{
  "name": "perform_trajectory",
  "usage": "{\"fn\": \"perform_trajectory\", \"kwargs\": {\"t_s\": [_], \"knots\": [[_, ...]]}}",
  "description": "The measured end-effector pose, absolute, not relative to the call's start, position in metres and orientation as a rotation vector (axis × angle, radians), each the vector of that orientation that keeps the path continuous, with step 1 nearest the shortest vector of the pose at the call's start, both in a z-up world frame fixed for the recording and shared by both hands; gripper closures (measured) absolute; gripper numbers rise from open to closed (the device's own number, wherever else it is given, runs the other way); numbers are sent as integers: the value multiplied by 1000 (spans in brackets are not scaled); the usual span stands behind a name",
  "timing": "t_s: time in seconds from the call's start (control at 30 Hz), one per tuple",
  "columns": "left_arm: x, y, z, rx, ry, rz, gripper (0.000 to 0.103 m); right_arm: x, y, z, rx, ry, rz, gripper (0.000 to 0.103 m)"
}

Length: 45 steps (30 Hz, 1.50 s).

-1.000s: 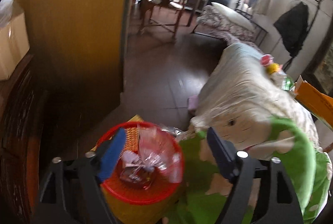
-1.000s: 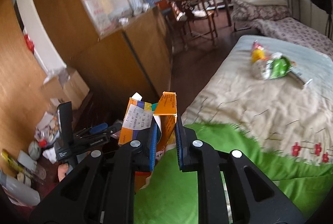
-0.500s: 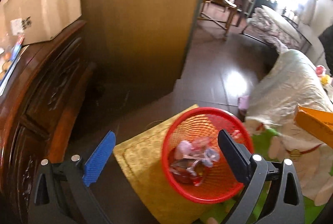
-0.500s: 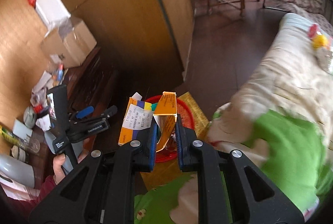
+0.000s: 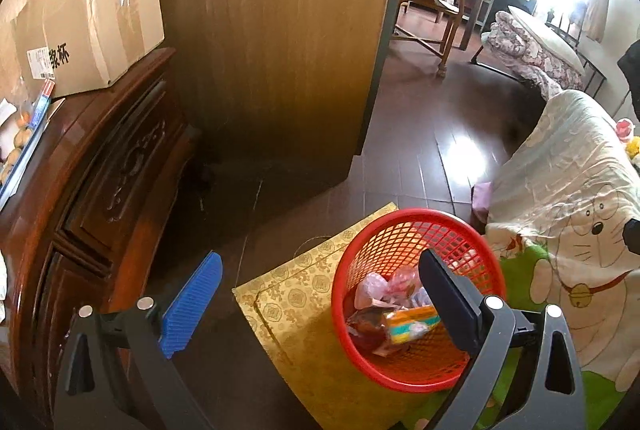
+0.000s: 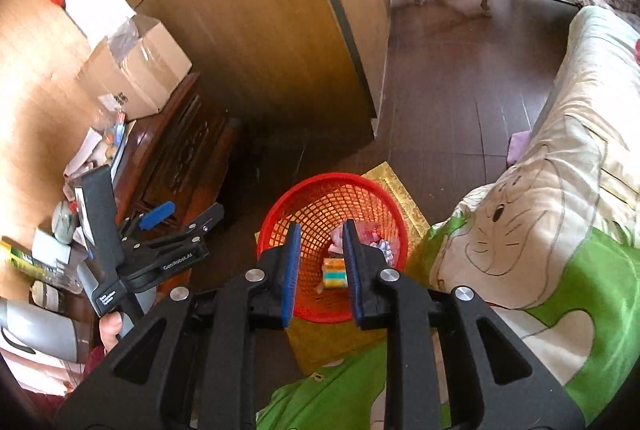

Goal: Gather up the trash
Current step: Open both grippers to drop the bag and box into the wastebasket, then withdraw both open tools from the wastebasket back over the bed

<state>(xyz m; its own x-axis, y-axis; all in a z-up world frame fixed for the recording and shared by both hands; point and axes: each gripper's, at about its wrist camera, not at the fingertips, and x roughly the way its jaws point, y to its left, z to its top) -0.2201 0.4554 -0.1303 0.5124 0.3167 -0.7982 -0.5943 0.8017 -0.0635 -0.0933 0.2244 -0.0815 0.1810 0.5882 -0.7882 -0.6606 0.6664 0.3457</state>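
So both grippers are hanging over the red basket, which sits on a gold mat on the dark wood floor, right up against the bed with its cartoon-cat quilt.

The right gripper points down straight into the basket. Its jaws are opening, only a narrow gap so far, and nothing is between the blue pads. The carton, orange and teal, lies at the bottom of the basket, seen through that gap, next to some pink and clear wrappers.

The left gripper is spread about as wide as it goes and holds nothing. Its blue pad hangs over bare floor left of the mat, the other finger over the basket's near side. In the right wrist view it sits off to the left of the basket, with the person's hand on its handle.

Left of all that there's a carved wooden cabinet with a cardboard box on top.
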Motion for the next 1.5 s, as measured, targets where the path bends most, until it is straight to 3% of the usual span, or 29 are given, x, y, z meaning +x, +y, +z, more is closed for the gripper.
{"fn": "perform_trajectory", "kwargs": {"t_s": [0.67, 0.87, 1.13, 1.3, 1.5], "knots": [[-204, 361, -34, -158, 750, 452, 6, -88, 96, -19, 106, 867, 754, 69], [-190, 308, -8, -70, 717, 382, 6, -88, 32, -12, 130, 787, 631, 57], [-140, 214, 17, 27, 707, 193, 6, -73, -51, -22, 70, 724, 367, 32], [-89, 144, 16, 74, 723, 52, 6, -40, -99, -35, 47, 761, 242, 26], [-27, 82, 8, 103, 743, -34, 6, 4, -147, -60, 133, 874, 148, 25]]}}
